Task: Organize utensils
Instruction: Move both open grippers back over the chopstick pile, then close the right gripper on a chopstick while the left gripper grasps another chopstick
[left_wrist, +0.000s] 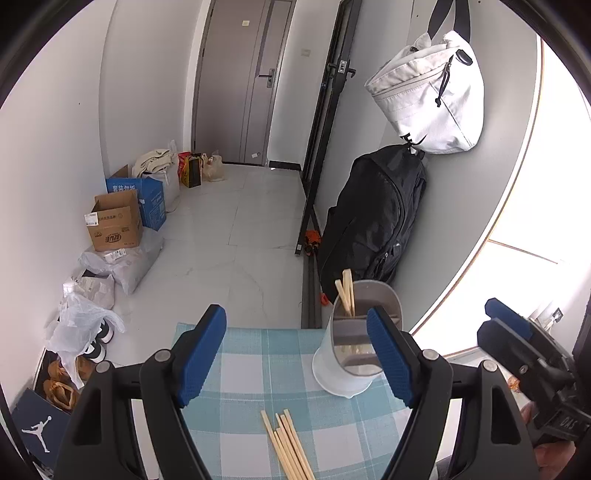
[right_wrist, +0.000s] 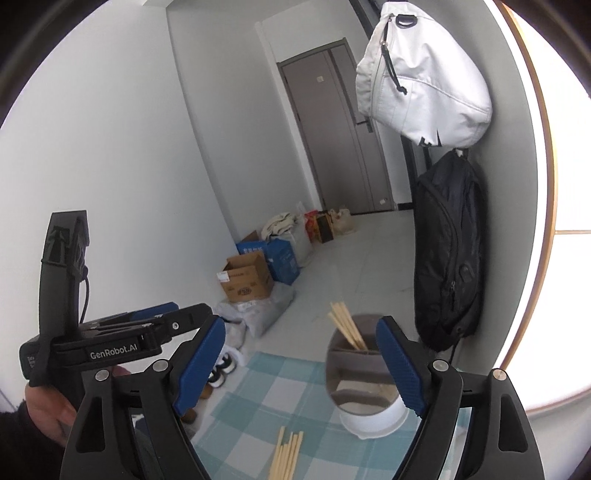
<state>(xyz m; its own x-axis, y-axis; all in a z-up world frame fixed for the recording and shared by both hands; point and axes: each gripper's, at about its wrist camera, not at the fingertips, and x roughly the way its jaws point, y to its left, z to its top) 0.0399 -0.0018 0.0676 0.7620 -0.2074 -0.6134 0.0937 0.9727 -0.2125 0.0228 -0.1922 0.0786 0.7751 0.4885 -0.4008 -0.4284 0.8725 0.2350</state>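
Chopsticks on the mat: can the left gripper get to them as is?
Probably yes. The loose chopsticks lie flat on the checked mat just ahead of the open, empty left gripper; the utensil holder stands off to the side.

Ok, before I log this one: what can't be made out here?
- Loose chopsticks: near ends cut off by the bottom edge, both views; exact count unclear.
- Utensil holder: its right side is hidden behind the left gripper's fingers in the left wrist view, and behind the right gripper's in the right wrist view.
- Window side: overexposed, nothing readable.
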